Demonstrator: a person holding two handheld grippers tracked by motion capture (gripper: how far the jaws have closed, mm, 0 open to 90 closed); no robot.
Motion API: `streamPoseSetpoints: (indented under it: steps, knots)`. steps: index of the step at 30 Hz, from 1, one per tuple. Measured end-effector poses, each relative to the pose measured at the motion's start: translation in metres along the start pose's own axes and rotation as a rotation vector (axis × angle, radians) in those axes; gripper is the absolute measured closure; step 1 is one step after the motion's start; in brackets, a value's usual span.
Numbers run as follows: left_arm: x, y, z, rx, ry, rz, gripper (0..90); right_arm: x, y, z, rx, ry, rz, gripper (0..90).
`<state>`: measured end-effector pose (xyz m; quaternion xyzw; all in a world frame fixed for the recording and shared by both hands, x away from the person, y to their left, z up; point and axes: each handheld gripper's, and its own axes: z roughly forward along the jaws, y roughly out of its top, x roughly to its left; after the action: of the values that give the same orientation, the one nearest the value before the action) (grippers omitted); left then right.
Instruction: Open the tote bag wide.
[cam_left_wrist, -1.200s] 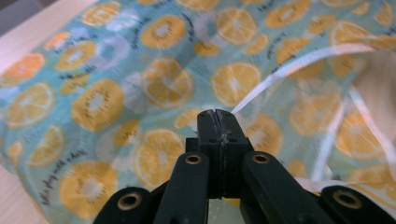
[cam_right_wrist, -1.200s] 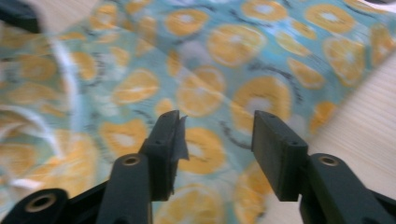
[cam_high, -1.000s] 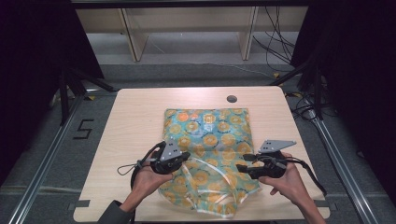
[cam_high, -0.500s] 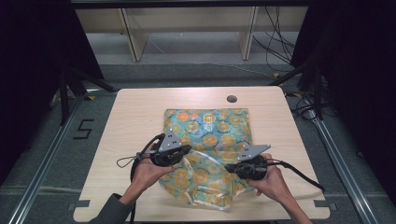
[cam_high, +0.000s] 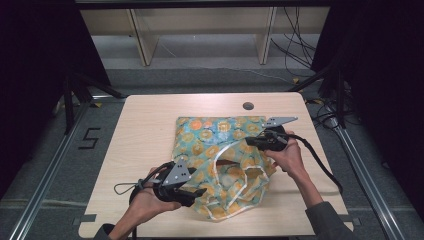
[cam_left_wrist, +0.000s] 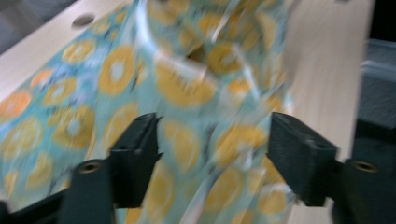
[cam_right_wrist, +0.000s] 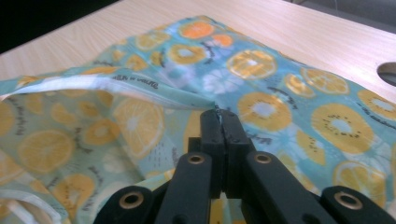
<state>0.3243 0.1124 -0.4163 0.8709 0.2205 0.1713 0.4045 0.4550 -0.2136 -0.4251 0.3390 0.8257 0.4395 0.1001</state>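
A teal cloth (cam_high: 220, 150) printed with orange and kiwi slices lies crumpled on the wooden table (cam_high: 150, 130). In the high view its white-hemmed edge is raised into a loop. My right gripper (cam_high: 248, 141) is shut on that hem at the cloth's right side. In the right gripper view the two jaws (cam_right_wrist: 219, 116) meet with the fabric (cam_right_wrist: 280, 93) pinched between them. My left gripper (cam_high: 200, 192) is at the cloth's near left corner, and its jaws have just been opening. In the left gripper view they (cam_left_wrist: 212, 144) stand wide apart over the blurred cloth (cam_left_wrist: 116, 70), not pressing it.
A round hole (cam_high: 248, 106) sits in the tabletop beyond the cloth, also seen in the right gripper view (cam_right_wrist: 387, 72). Bare wood lies left of the cloth. Cables trail off both grippers. Metal frame rails run along both table sides.
The left gripper has let go of the cloth, opened and drawn back toward the near edge. The right gripper has closed on the hem and carried it away from the person.
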Motion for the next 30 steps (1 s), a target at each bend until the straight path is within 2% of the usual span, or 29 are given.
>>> streamPoseSetpoints:
  steps: [1, 2, 3, 4, 5, 6, 7, 8, 9, 10, 11, 12, 13, 15, 17, 18, 19, 20, 21, 22, 23, 24, 25, 26, 28, 29, 30]
  knots:
    - [0.003, -0.001, 0.003, 0.008, 0.02, -0.011, 27.8, -0.002, 0.001, 0.001, 0.009, 0.001, -0.018, 90.0]
    - [0.007, -0.002, 0.01, 0.032, 0.043, -0.006, 26.3, -0.001, 0.0, 0.003, -0.001, -0.006, -0.015, 90.0]
    - [0.009, -0.002, 0.013, 0.055, 0.052, 0.014, 25.9, -0.003, 0.002, 0.005, 0.011, 0.0, -0.039, 90.0]
    - [0.01, -0.003, 0.018, 0.076, 0.055, 0.036, 25.9, -0.003, 0.002, 0.005, 0.011, 0.0, -0.039, 90.0]
    - [0.011, -0.003, 0.026, 0.117, 0.05, 0.059, 25.8, -0.002, 0.001, 0.007, 0.006, -0.002, -0.011, 90.0]
    - [0.014, -0.004, 0.039, 0.154, 0.063, 0.055, 26.9, -0.006, 0.002, 0.008, 0.011, -0.018, -0.034, 90.0]
    - [0.019, -0.004, 0.046, 0.163, 0.071, 0.029, 28.9, -0.005, 0.002, 0.01, 0.004, -0.006, -0.01, 90.0]
    - [0.019, -0.004, 0.046, 0.163, 0.071, 0.029, 36.5, -0.005, 0.002, 0.01, 0.004, -0.006, -0.01, 90.0]
    - [0.024, -0.004, 0.05, 0.167, 0.057, 0.008, 36.5, -0.006, 0.001, 0.011, 0.001, -0.002, -0.008, 90.0]
    - [0.031, -0.003, 0.054, 0.159, 0.04, 0.003, 49.6, -0.005, 0.0, 0.011, 0.019, 0.005, -0.015, 89.9]
    - [0.038, -0.002, 0.056, 0.152, 0.031, 0.003, 60.2, -0.004, -0.002, 0.011, 0.013, 0.005, -0.008, 89.2]
    - [0.045, 0.001, 0.059, 0.14, 0.04, 0.003, 67.5, -0.004, -0.005, 0.01, 0.021, 0.008, -0.006, 87.9]
    - [0.051, 0.004, 0.059, 0.128, 0.06, 0.0, 73.7, -0.004, -0.008, 0.01, 0.022, 0.001, -0.004, 84.6]
    - [0.066, 0.012, 0.057, 0.102, 0.089, -0.029, 79.2, -0.002, -0.012, 0.006, 0.033, -0.01, -0.004, 73.9]
    - [0.083, 0.023, 0.054, 0.036, 0.098, -0.103, 83.4, 0.002, -0.015, 0.001, 0.033, -0.006, -0.012, 66.5]
    - [0.089, 0.026, 0.053, 0.034, 0.109, -0.1, 85.5, 0.006, -0.015, -0.004, 0.049, -0.01, -0.044, 63.9]
    - [0.095, 0.029, 0.052, 0.028, 0.126, -0.093, 86.6, 0.009, -0.014, -0.009, 0.047, -0.02, -0.048, 62.2]
    - [0.1, 0.031, 0.054, 0.018, 0.137, -0.119, 87.9, 0.013, -0.013, -0.015, 0.025, -0.012, -0.041, 60.5]
    - [0.107, 0.032, 0.056, 0.031, 0.136, -0.122, 88.2, 0.018, -0.009, -0.03, -0.013, -0.003, -0.043, 57.9]
    - [0.11, 0.032, 0.058, 0.034, 0.14, -0.145, 88.2, 0.018, -0.009, -0.03, -0.013, -0.003, -0.043, 57.9]
    - [0.115, 0.032, 0.059, 0.054, 0.147, -0.138, 88.2, 0.02, -0.008, -0.035, -0.009, -0.001, -0.051, 56.3]
    - [0.119, 0.032, 0.061, 0.061, 0.146, -0.152, 88.2, 0.029, -0.005, -0.043, -0.017, 0.016, -0.059, 54.2]
    - [0.123, 0.03, 0.064, 0.05, 0.133, -0.183, 88.1, 0.036, -0.005, -0.046, -0.024, 0.024, -0.057, 52.9]
    - [0.127, 0.029, 0.066, 0.042, 0.124, -0.216, 88.1, 0.036, -0.005, -0.046, -0.024, 0.024, -0.057, 52.9]
    - [0.132, 0.026, 0.071, 0.047, 0.119, -0.244, 88.0, 0.048, 0.0, -0.051, -0.038, 0.043, -0.098, 51.7]
    - [0.134, 0.025, 0.073, 0.057, 0.121, -0.246, 87.9, 0.053, 0.002, -0.053, -0.032, 0.058, -0.097, 51.6]
    - [0.136, 0.025, 0.075, 0.055, 0.117, -0.258, 87.8, 0.057, 0.004, -0.052, -0.044, 0.078, -0.13, 51.1]
